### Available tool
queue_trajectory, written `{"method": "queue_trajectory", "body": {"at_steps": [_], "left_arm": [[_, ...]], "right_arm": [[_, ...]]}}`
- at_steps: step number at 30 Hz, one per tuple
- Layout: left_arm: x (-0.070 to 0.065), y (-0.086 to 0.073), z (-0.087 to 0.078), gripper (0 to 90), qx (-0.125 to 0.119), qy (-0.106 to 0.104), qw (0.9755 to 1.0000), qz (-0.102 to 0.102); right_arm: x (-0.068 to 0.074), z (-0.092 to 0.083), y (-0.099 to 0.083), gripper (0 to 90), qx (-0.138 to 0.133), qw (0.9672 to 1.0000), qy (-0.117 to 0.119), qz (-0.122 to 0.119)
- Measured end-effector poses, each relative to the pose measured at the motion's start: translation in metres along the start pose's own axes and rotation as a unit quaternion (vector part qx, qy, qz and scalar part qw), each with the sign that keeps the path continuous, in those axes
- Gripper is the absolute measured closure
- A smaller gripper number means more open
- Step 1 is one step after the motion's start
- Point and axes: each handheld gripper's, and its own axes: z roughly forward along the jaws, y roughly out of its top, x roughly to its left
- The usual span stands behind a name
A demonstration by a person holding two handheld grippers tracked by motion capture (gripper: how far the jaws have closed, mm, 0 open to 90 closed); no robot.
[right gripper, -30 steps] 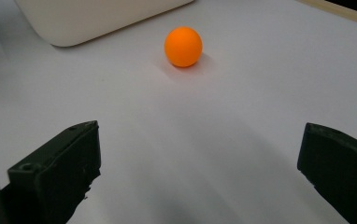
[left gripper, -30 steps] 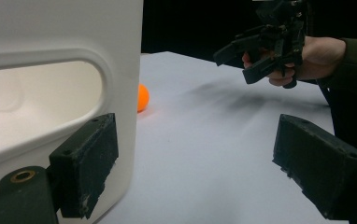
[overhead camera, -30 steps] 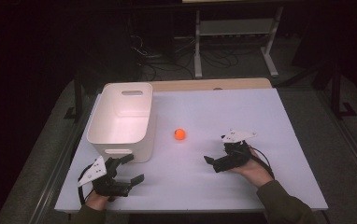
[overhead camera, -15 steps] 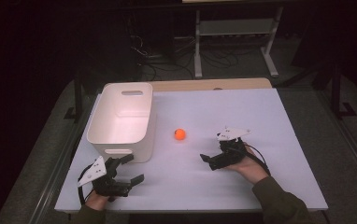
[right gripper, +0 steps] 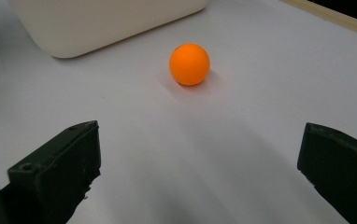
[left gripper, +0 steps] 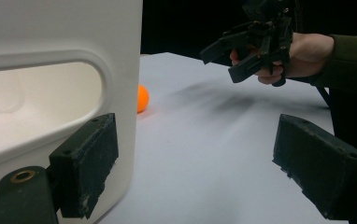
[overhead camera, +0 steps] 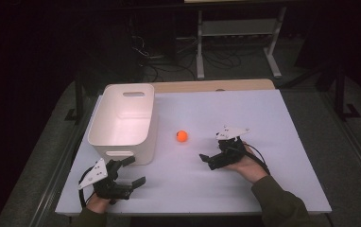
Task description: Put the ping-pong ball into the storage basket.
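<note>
High view showed the right gripper [overhead camera: 210, 160] held low over the right half of the table, its jaws spread wide and empty, aimed toward the orange ball [overhead camera: 182, 136] — near it, not touching. In the right gripper view the ball [right gripper: 189, 64] sat on bare surface ahead of the two parted jaws, centred between them. The left gripper [overhead camera: 132, 171] rested at the near left corner, jaws likewise spread and holding nothing, just beside the near end of the white bin [overhead camera: 122, 118]; in the left gripper view the bin wall [left gripper: 120, 70] stood against the left jaw, though contact could not be told.

The ball lay on the table just right of the bin, apart from it. The table top [overhead camera: 263, 118] was a plain white sheet, with a strip of pale wood [overhead camera: 207, 86] along its far edge. Beyond it the room was dark — a grey floor [overhead camera: 320, 118], a tangle of cables [overhead camera: 155, 61] and a white metal stand [overhead camera: 235, 33] at the far side.
</note>
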Motion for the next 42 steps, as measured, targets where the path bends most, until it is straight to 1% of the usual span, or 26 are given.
{"method": "queue_trajectory", "body": {"at_steps": [5, 14, 19, 21, 26, 42], "left_arm": [[0.000, 0.000, 0.000, 13.7, 0.000, 0.000, 1.0000, 0.000], [0.000, 0.000, 0.000, 13.7, 0.000, 0.000, 1.0000, 0.000], [0.000, 0.000, 0.000, 13.7, 0.000, 0.000, 1.0000, 0.000], [0.000, 0.000, 0.000, 13.7, 0.000, 0.000, 1.0000, 0.000], [0.000, 0.000, 0.000, 13.7, 0.000, 0.000, 1.0000, -0.001], [0.000, 0.000, 0.000, 13.7, -0.001, -0.001, 1.0000, -0.001]], "right_arm": [[0.000, 0.002, 0.005, 0.0, -0.003, 1.0000, 0.001, -0.001], [0.000, 0.007, 0.013, 0.0, -0.002, 0.9999, 0.004, -0.011], [0.001, 0.009, 0.016, 0.0, -0.002, 0.9999, 0.005, -0.011], [0.001, 0.010, 0.017, 0.0, -0.003, 0.9999, 0.006, -0.015], [0.001, 0.012, 0.021, 0.0, -0.004, 0.9999, 0.008, -0.013], [0.002, 0.022, 0.031, 0.0, -0.005, 0.9997, 0.013, -0.020]]}}
